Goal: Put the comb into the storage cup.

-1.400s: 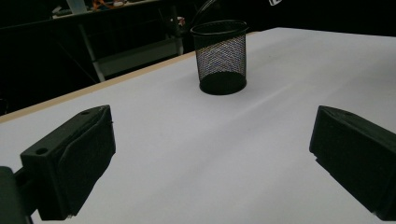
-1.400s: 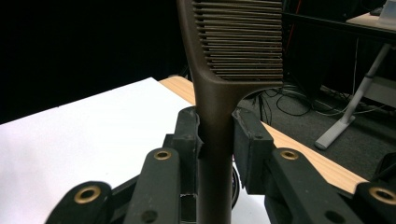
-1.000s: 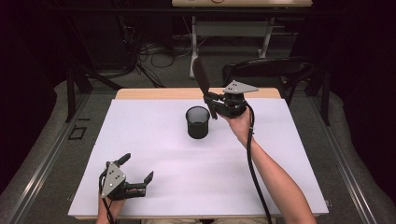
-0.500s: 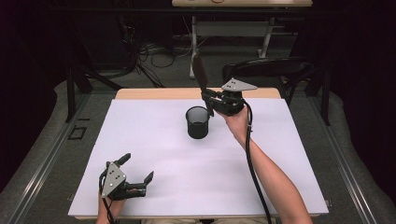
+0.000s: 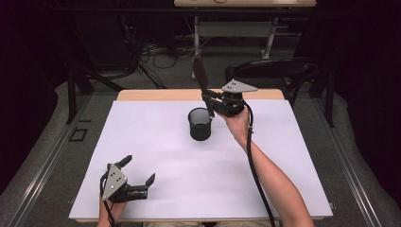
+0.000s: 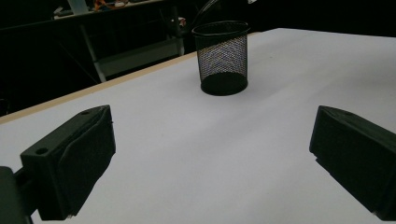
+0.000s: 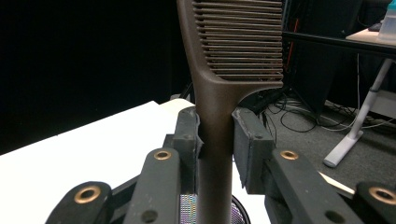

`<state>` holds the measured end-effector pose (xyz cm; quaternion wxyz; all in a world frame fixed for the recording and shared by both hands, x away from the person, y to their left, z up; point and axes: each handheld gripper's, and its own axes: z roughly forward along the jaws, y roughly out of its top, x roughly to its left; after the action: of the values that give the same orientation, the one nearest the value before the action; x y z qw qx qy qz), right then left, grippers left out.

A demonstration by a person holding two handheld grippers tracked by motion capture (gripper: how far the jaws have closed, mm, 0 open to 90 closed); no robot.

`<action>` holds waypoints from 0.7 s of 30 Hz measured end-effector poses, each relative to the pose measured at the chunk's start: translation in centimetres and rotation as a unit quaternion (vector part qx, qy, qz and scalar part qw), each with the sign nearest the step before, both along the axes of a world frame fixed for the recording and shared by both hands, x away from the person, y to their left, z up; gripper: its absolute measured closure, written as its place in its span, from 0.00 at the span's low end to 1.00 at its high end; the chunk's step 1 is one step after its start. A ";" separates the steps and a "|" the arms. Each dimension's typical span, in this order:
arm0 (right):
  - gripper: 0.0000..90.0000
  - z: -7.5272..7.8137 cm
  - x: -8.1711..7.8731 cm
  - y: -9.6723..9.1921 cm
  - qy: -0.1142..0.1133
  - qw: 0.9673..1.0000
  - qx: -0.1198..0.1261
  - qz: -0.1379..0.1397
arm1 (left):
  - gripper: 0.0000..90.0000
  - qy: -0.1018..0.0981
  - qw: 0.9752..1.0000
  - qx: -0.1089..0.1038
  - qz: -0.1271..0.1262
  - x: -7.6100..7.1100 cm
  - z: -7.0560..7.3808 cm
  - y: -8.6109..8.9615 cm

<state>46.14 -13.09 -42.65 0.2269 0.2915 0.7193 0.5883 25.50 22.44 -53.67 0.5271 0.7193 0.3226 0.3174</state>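
Note:
A dark brown comb (image 5: 199, 74) stands nearly upright with its teeth up, and my right gripper (image 5: 208, 102) is shut on its handle. In the right gripper view the pads (image 7: 188, 136) press both sides of the comb's handle (image 7: 215, 116). A black mesh cup (image 5: 200, 124) stands upright mid-table just below it, with its mouth (image 7: 239, 211) under the handle's lower end. I cannot tell whether the handle's end is inside the cup. My left gripper (image 5: 139, 170) rests open near the front left corner with nothing between its jaws. It faces the mesh cup (image 6: 223, 58) from well short of it.
A white sheet (image 5: 156, 156) covers the table, with a wooden edge (image 5: 156, 94) showing at the far side. A black chair (image 5: 279, 71) and cables stand beyond the table. A person's right forearm (image 5: 269, 179) crosses the right half of the sheet.

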 end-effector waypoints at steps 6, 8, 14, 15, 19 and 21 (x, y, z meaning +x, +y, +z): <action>0.81 -0.2 0.3 0.0 -0.002 1.000 0.003 -0.004 | 0.00 0.000 1.000 0.001 0.000 0.0 0.0 0.0; 0.81 -0.2 0.3 0.1 -0.003 1.000 0.003 -0.005 | 0.00 0.001 1.000 0.000 0.000 0.0 0.0 0.0; 0.81 -0.3 0.3 0.5 -0.010 1.000 0.001 -0.002 | 0.00 -0.001 1.000 0.000 0.000 0.0 0.0 0.0; 0.81 -0.3 0.3 0.6 -0.011 1.000 -0.001 -0.001 | 0.00 0.000 1.000 0.000 -0.001 0.0 0.0 0.0; 0.81 -0.5 0.3 0.9 -0.011 1.000 -0.002 0.000 | 0.00 -0.003 1.000 0.001 -0.001 0.0 0.1 -0.1; 0.81 -0.5 0.4 1.0 -0.013 1.000 0.001 0.000 | 0.00 -0.003 1.000 -0.002 0.000 0.0 0.1 0.0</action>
<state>46.51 -12.08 -43.18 0.2357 0.2841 0.7159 0.5926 25.55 22.44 -53.60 0.5290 0.7176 0.3217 0.3189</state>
